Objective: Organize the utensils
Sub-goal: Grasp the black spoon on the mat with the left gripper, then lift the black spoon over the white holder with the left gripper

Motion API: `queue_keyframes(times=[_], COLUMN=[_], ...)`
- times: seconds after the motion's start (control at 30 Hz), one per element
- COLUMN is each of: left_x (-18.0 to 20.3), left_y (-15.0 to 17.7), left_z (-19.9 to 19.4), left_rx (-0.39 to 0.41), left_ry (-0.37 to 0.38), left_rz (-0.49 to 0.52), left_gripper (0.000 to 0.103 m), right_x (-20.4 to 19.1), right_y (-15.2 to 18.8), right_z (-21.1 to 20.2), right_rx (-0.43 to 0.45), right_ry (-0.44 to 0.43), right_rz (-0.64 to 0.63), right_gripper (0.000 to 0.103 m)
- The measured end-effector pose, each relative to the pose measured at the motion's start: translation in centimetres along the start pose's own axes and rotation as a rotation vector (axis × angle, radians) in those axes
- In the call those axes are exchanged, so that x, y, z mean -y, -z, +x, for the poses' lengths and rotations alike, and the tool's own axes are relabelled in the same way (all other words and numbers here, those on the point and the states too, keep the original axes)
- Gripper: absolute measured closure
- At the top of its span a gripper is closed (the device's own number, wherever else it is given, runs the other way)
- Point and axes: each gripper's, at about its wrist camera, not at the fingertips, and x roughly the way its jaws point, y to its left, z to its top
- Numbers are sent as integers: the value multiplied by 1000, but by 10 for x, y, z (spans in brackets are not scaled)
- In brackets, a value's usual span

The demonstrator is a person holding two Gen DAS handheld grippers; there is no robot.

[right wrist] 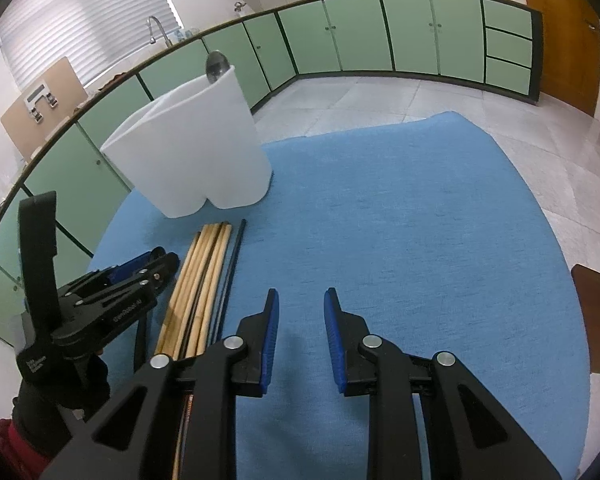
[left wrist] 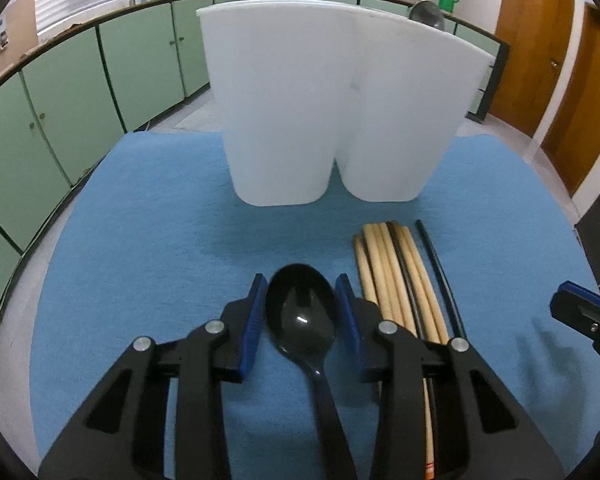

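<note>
Straddling the black spoon (left wrist: 300,312), the left gripper (left wrist: 302,300) fingers may touch it; right gripper (right wrist: 301,312) fingers spread, empty.

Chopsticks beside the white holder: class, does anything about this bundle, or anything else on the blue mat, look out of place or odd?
Slightly. Among the chopsticks, one black stick lies apart on the right edge of the bundle, and another black one is mixed in with the pale wooden ones. The black spoon, white holder and blue mat show no damage or spill.
</note>
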Motion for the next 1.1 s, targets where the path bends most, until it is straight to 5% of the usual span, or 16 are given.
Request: queue_keyframes(times=[0.4, 0.6, 0.9, 1.1], left_x=[-14, -28, -24, -8], left_y=[20, 10, -53, -97], left_z=[-52, -95, -152, -149], left_rx=[165, 308, 590, 730], left_ry=[75, 80, 106, 104], left_rz=[-17, -22, -4, 14], left_gripper=[69, 69, 69, 69], right_x=[-36, -46, -55, -56], right_y=[-3, -16, -36, -42], right_z=[7, -1, -7, 3], right_rx=[36, 70, 125, 128], right_ry=[-16, -32, -27, -39], right_rz=[-73, -95, -123, -116], right_gripper=[79, 79, 79, 79])
